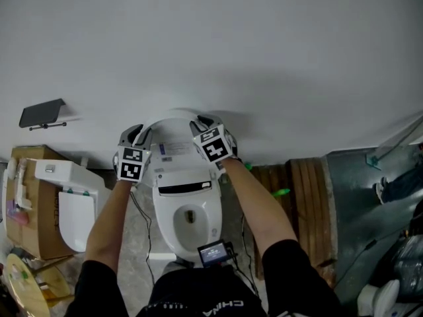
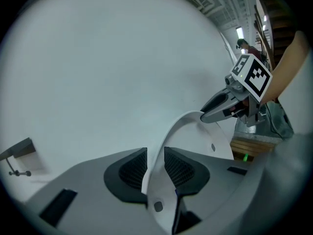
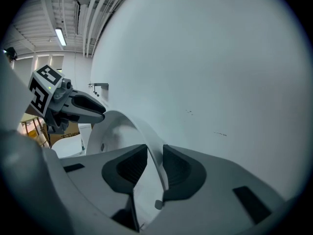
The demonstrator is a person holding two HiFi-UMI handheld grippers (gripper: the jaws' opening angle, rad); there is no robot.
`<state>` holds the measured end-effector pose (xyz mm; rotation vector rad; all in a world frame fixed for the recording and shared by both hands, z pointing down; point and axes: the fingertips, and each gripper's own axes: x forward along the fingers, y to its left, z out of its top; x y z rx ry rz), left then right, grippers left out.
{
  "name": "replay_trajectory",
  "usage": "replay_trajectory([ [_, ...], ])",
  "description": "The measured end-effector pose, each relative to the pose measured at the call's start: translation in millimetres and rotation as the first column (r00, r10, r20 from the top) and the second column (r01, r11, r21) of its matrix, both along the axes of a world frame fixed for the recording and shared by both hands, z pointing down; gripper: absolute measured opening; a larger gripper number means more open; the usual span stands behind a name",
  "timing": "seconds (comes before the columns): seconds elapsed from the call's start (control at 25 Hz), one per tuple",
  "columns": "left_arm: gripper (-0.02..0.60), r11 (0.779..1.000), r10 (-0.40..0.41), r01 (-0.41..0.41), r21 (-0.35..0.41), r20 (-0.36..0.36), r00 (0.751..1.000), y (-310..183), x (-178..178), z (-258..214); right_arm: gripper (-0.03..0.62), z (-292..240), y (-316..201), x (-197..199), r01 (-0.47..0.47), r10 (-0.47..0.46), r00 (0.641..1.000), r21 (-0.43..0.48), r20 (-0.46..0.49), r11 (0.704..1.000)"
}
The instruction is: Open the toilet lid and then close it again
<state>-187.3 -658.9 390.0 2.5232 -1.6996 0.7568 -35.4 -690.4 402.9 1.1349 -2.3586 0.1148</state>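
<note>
1. Head view: The toilet point(image 1: 170, 240) stands against the wall point(image 1: 264, 45). Its lid point(image 1: 173, 132) is raised upright at the back, above the seat point(image 1: 162, 213). The left claw point(image 1: 135, 137) and right claw point(image 1: 205, 125) sit on the lid's top rim, one at each side. If one hand pulled ahead of the other on the way down, the lid would likely twist on its hinge.
2. Left gripper view: The left claw is clamped on the thin curved rim, which fills the gap between its pads. It bites only the very edge of smooth plastic. A quick tug could let the rim slide out, and the lid would bang down on the seat.
3. Right gripper view: The right claw is clamped on the rim in the same way. The lid's long axis runs nearly straight up from the hinge to its rounded top. Its inner face points toward the person and its back toward the wall.
</note>
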Motion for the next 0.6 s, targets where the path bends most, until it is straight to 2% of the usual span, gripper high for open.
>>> replay_trajectory([
  [0.2, 0.112, 1.0, -0.012, 0.013, -0.018, 0.008, 1.0, 9.1, -3.4, 8.2, 0.106, -2.5, 10.3, 0.1, -0.021, 0.021, 0.999, -0.009, -0.029, 1.0],
  [0.36, 0.112, 0.999, 0.007, -0.006, -0.047, 0.007, 1.0, 11.4, -2.6, 5.5, 0.106, -10.8, 27.2, 6.7, -0.044, 0.044, 0.999, -0.004, -0.022, 0.999],
  [0.6, 0.112, 0.997, 0.048, -0.052, -0.048, -0.084, 0.995, 43.7, -6.1, -6.0, 0.1, -22.1, 66.1, 13.3, -0.098, 0.098, 0.994, -0.011, 0.049, 0.995],
])
